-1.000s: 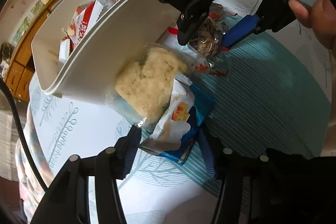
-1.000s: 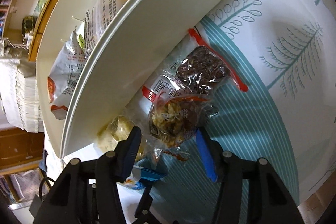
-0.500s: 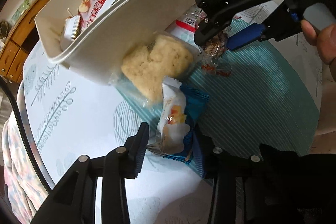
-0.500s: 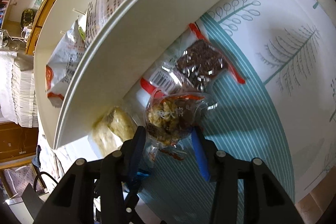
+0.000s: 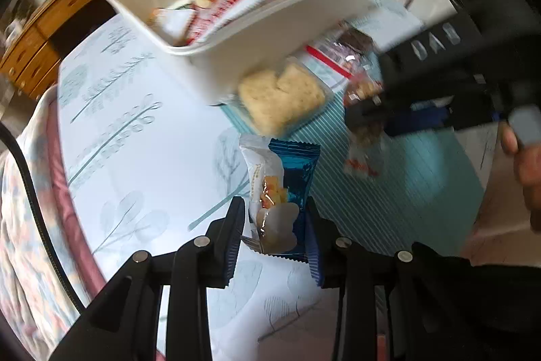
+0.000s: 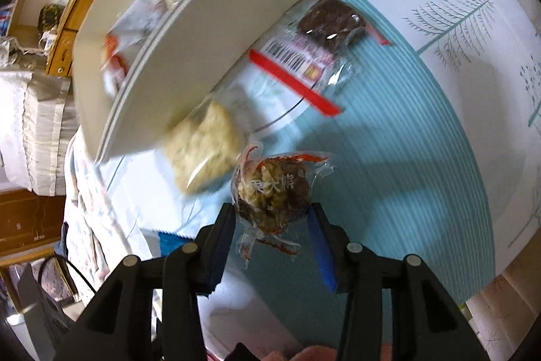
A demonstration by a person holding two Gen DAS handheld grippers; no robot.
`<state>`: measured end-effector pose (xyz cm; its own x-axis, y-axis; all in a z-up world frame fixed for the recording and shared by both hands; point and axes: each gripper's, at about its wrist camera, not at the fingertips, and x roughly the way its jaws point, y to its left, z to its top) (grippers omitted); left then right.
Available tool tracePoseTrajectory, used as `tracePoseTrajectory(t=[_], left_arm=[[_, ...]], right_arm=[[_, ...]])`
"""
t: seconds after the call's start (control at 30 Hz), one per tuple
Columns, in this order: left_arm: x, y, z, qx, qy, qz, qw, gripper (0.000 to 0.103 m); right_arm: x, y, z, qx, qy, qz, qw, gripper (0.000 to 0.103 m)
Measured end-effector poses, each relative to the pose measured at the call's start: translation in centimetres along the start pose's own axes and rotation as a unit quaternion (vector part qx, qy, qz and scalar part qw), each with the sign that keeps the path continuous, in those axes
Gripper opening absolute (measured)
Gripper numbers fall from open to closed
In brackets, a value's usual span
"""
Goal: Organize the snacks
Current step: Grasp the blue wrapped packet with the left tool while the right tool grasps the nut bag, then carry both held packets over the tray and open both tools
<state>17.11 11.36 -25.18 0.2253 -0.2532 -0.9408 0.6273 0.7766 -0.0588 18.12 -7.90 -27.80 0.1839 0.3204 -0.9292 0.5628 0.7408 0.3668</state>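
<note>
The left gripper [image 5: 274,219] grips a blue-and-white snack packet [image 5: 280,192] above the table [image 5: 142,158]. The right gripper [image 6: 272,219] clamps a round wrapped snack [image 6: 274,192], seemingly lifted, near the white bin [image 5: 257,32].

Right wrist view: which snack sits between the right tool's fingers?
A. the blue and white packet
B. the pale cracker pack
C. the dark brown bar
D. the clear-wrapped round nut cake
D: the round nut cake sits in the right tool, clear wrapper crinkling outward.
</note>
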Motion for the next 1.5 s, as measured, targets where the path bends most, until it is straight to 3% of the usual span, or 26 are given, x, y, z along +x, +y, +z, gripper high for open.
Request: tracePoseTrajectory(t=[0.33,0.6,0.87,1.27,1.5], left_arm=[[-4.6,3.4,1.4,-0.095,-0.042,-0.01,0.9945,0.032],[-9.8,4.2,5.1,-0.19,-0.086,-0.051,0.9767,0.032],[-12.1,4.6,10.3,-0.232,-0.13,-0.045,0.963,0.032],[-10.9,4.7,17.0,-0.265,-0.158,-0.033,0.9505,0.032],[-8.3,4.3,18.5,-0.283,-0.16,-0.039,0.9448,0.034]], right_arm=[[-4.6,3.6,-2.0,-0.099,-0.029,-0.001,0.995,0.045],[-8.2,5.5,-0.6,-0.18,-0.066,-0.01,0.981,0.045],[-10.2,7.5,2.7,-0.244,-0.094,-0.014,0.965,0.045],[-11.7,8.0,7.5,-0.336,-0.152,-0.019,0.929,0.045],[-10.5,7.7,9.7,-0.36,-0.152,-0.012,0.921,0.047]])
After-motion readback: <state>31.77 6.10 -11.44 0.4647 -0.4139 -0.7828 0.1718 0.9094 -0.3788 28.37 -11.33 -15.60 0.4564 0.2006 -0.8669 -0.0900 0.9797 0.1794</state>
